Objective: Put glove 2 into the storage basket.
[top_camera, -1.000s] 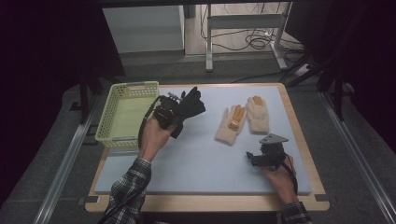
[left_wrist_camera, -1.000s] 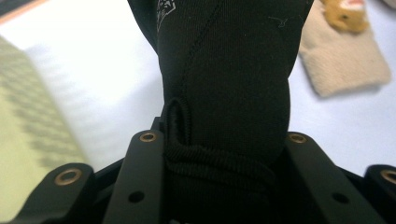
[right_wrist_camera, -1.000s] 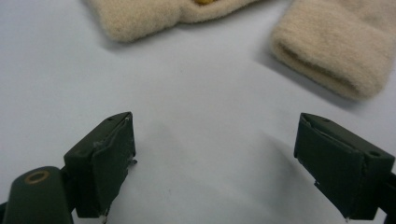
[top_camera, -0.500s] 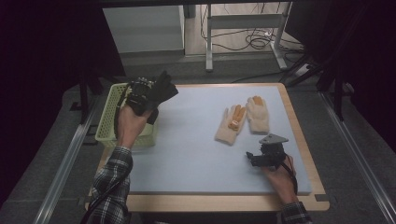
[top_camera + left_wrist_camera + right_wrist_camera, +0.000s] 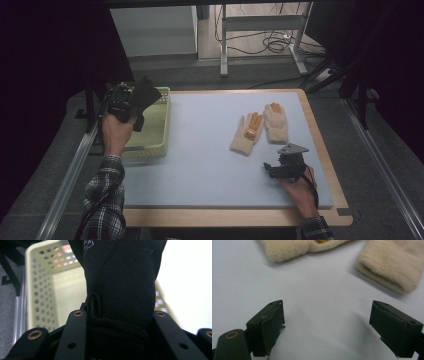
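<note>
Left gripper (image 5: 131, 102): was clenched on the cuff of a black glove (image 5: 120, 277), held over the far left of the table, above the basket's left rim.
Black glove: stood up from between the jaws, its ribbed cuff pinched between them in the left gripper view; in the high view it hung above the basket's far end.
Basket (image 5: 155, 142): pale green, perforated walls, sat at the left edge of the mat (image 5: 200, 150); what lay inside could not be told.
Right gripper (image 5: 275, 170): rested low at the near right of the mat, jaws spread wide with nothing between them.
Cream gloves (image 5: 260, 129): a pair with orange patches lay flat side by side, just beyond the right gripper, cuffs toward it.
</note>
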{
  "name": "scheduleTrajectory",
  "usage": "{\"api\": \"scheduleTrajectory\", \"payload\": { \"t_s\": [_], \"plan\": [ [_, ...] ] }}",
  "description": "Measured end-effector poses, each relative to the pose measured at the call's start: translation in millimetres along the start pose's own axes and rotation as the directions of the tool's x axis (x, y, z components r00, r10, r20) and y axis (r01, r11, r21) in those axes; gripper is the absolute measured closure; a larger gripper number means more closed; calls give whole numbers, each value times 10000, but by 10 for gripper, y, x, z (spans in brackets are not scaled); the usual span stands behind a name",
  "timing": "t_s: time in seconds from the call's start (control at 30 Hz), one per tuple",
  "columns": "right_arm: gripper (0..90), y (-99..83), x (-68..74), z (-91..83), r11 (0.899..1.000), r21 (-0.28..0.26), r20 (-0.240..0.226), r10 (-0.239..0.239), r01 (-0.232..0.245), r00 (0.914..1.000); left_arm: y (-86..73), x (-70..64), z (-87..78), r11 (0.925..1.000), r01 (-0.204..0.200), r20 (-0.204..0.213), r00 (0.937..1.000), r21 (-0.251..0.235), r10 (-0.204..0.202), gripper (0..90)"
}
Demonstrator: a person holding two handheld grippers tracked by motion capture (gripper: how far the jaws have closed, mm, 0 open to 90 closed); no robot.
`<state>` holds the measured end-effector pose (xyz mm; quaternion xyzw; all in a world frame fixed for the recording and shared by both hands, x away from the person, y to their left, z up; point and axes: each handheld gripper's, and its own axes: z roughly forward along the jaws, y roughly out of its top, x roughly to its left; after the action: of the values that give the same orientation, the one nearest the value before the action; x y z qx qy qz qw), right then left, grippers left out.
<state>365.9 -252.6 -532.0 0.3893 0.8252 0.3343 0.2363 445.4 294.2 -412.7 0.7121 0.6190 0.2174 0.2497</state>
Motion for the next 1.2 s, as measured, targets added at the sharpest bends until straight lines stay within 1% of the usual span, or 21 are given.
{"api": "scheduleTrajectory", "payload": {
  "t_s": [0.07, 0.23, 0.27, 0.3, 0.4, 0.6, 0.63, 0.67, 0.7, 0.8, 0.83, 0.9, 0.93, 0.97, 1.0, 1.03, 1.07, 1.1, 1.13, 1.17, 1.2],
  "plan": [
    [123, 0, -2, 1, 10000, 7, -12, 14, -14, 10000, -40, 101, 55, 9998, 181, -122, 9998, 38, -181, 646],
    [123, 1, -2, 2, 10000, 10, -14, 26, -26, 10000, -115, 220, 212, 9984, 504, -338, 9982, 251, -495, 640],
    [123, 1, -4, 2, 10000, 15, -32, 33, -33, 10000, -143, 248, 291, 9975, 585, -442, 9974, 404, -567, 638],
    [123, 1, -5, 2, 10000, 18, -38, 37, -37, 10000, -143, 248, 291, 9975, 585, -442, 9974, 404, -567, 636],
    [123, 1, -6, 2, 10000, 20, -50, 42, -42, 10000, -178, 277, 418, 9955, 600, -687, 9961, 729, -550, 633],
    [123, 1, -8, 4, 10000, 18, -79, 85, -85, 9999, -237, 376, 627, 9869, 878, -894, 9931, 1353, -761, 629],
    [123, 2, -9, 5, 10000, 21, -86, 91, -91, 9999, -249, 394, 680, 9839, 897, -1018, 9920, 1543, -745, 625],
    [123, 2, -9, 5, 10000, 21, -86, 91, -91, 9999, -249, 394, 680, 9839, 897, -1018, 9920, 1543, -745, 623],
    [122, 2, -9, 5, 9999, 24, -92, 102, -102, 9999, -253, 399, 708, 9820, 915, -1020, 9919, 1655, -752, 623],
    [123, 2, -10, 5, 9999, 27, -98, 111, -110, 9999, -245, 388, 774, 9763, 800, -1232, 9908, 2010, -558, 613],
    [123, 2, -10, 5, 9999, 24, -94, 111, -111, 9999, -240, 383, 786, 9760, 756, -1226, 9911, 2042, -511, 611],
    [123, 2, -10, 5, 9999, 27, -98, 117, -117, 9999, -230, 379, 826, 9699, 748, -1122, 9924, 2318, -497, 597],
    [123, 2, -12, 5, 9999, 36, -100, 115, -115, 9999, -224, 375, 869, 9633, 705, -1244, 9915, 2590, -391, 569],
    [123, 1, -12, 5, 9999, 32, -99, 103, -102, 9999, -224, 379, 887, 9610, 745, -1249, 9913, 2663, -422, 536],
    [123, 1, -12, 5, 9999, 32, -99, 103, -102, 9999, -224, 379, 887, 9610, 745, -1249, 9913, 2663, -422, 484],
    [123, 1, -9, 4, 10000, 19, -84, 85, -84, 9999, -224, 381, 902, 9596, 754, -1246, 9913, 2711, -427, 403],
    [123, 1, -9, 4, 10000, 19, -84, 85, -84, 9999, -224, 381, 914, 9586, 721, -1219, 9918, 2755, -396, 403],
    [123, 1, -8, 4, 10000, 15, -81, 82, -82, 9999, -222, 376, 923, 9570, 672, -1224, 9919, 2823, -335, 317],
    [123, 1, -9, 5, 10000, 20, -89, 92, -92, 9999, -222, 369, 919, 9582, 625, -1246, 9918, 2791, -284, 250],
    [123, 2, -10, 5, 9999, 22, -99, 107, -107, 9999, -222, 358, 907, 9620, 572, -1264, 9917, 2672, -239, 202],
    [123, 2, -10, 5, 9999, 23, -99, 115, -115, 9999, -221, 350, 890, 9634, 506, -1230, 9922, 2632, -185, 149]
  ]
}}
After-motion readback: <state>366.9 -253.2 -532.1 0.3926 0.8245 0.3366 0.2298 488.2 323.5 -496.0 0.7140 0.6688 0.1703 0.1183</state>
